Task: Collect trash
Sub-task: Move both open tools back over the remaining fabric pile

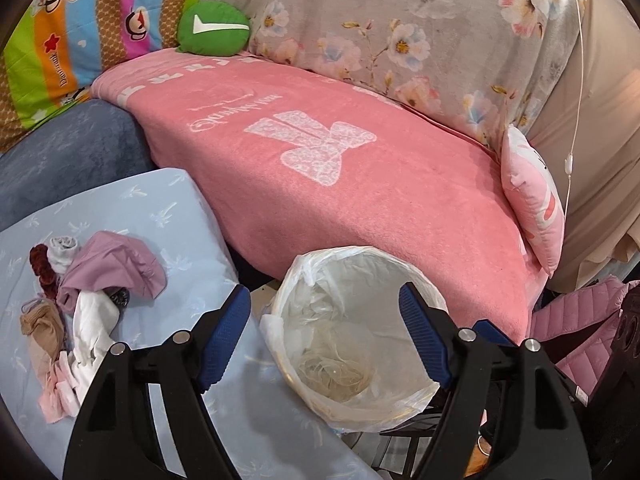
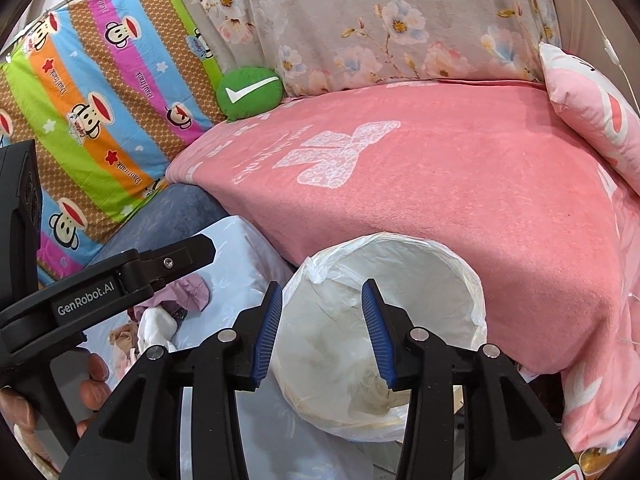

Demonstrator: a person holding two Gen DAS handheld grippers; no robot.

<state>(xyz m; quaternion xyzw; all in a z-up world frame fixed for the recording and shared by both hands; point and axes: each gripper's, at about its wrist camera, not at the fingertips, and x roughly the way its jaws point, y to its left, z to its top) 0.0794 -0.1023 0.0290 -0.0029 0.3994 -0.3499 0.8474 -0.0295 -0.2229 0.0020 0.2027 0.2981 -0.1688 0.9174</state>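
A round bin (image 1: 362,251) lined with a white plastic bag stands on the floor against the pink-covered sofa. Crumpled clear plastic trash (image 1: 336,372) lies at its bottom. My left gripper (image 1: 323,290) hangs over the bin's mouth, open wide, with nothing between its blue pads. In the right wrist view the same bin (image 2: 460,264) sits just ahead, with the trash (image 2: 380,390) low inside it. My right gripper (image 2: 322,284) is over the bin's near-left rim, open about halfway and empty. The left tool's black frame (image 2: 100,300) and a person's fingers (image 2: 96,380) show at the left.
A heap of small clothes (image 1: 92,280) lies on a light-blue cushion (image 1: 168,208) left of the bin. Behind are a pink blanket (image 1: 340,184), a green round cushion (image 1: 214,28) and a pink pillow (image 1: 532,216). A pink quilted jacket (image 1: 576,320) lies at the right.
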